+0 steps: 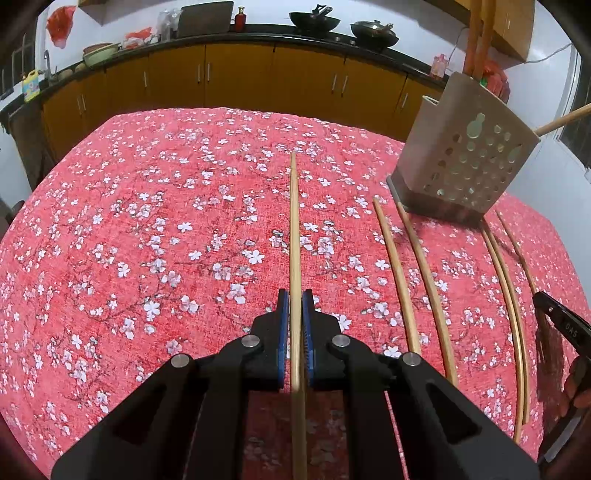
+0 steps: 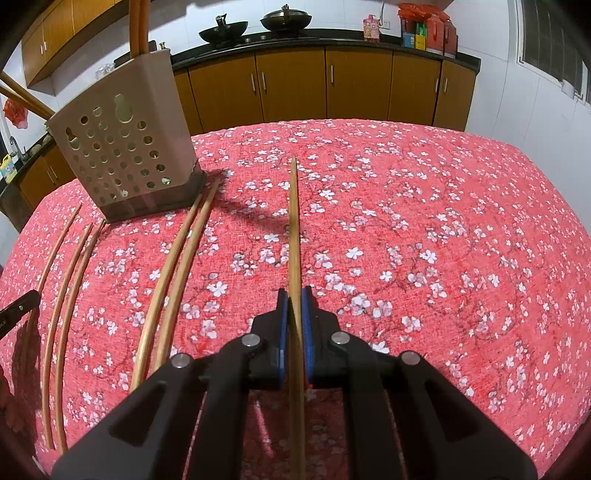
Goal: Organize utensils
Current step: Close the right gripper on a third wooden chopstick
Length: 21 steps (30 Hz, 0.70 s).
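Note:
My left gripper [image 1: 295,299] is shut on a wooden chopstick [image 1: 294,229] that points forward over the red floral tablecloth [image 1: 147,240]. My right gripper [image 2: 294,297] is shut on another wooden chopstick [image 2: 294,221], also pointing forward. A beige perforated utensil holder [image 1: 469,147] stands to the right in the left wrist view and to the left in the right wrist view [image 2: 125,155], with chopsticks standing in it. Several loose chopsticks [image 1: 424,280] lie on the cloth between the two grippers; they also show in the right wrist view [image 2: 173,273].
Brown kitchen cabinets [image 1: 240,74] and a dark counter with woks [image 2: 284,18] run behind the table. The other gripper's edge shows at the right rim of the left wrist view [image 1: 561,321] and at the left rim of the right wrist view [image 2: 18,306].

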Each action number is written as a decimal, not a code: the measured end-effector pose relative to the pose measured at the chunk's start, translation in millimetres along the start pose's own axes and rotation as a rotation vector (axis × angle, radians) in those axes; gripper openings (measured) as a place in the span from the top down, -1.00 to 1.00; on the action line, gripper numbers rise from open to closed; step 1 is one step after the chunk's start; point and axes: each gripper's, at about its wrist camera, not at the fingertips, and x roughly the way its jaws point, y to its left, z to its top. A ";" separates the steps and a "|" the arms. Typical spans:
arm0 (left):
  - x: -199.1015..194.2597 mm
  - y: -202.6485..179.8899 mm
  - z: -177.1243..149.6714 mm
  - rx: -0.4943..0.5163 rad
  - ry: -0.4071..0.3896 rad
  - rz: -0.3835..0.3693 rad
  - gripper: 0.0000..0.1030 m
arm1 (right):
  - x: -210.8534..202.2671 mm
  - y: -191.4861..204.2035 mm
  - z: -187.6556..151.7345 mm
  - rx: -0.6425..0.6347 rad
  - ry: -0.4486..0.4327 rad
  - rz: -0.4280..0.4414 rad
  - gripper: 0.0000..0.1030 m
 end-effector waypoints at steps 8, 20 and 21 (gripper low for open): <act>-3.0 -1.8 -1.6 0.000 0.003 -0.005 0.82 | -3.1 -2.8 -4.1 0.017 0.000 0.012 0.82; -14.6 -11.1 -12.2 0.061 0.009 0.027 0.85 | -11.3 -8.0 -12.2 0.015 0.002 0.025 0.84; -14.6 -11.4 -10.8 0.065 0.017 0.026 0.85 | -13.2 -8.1 -12.0 0.014 0.001 0.031 0.85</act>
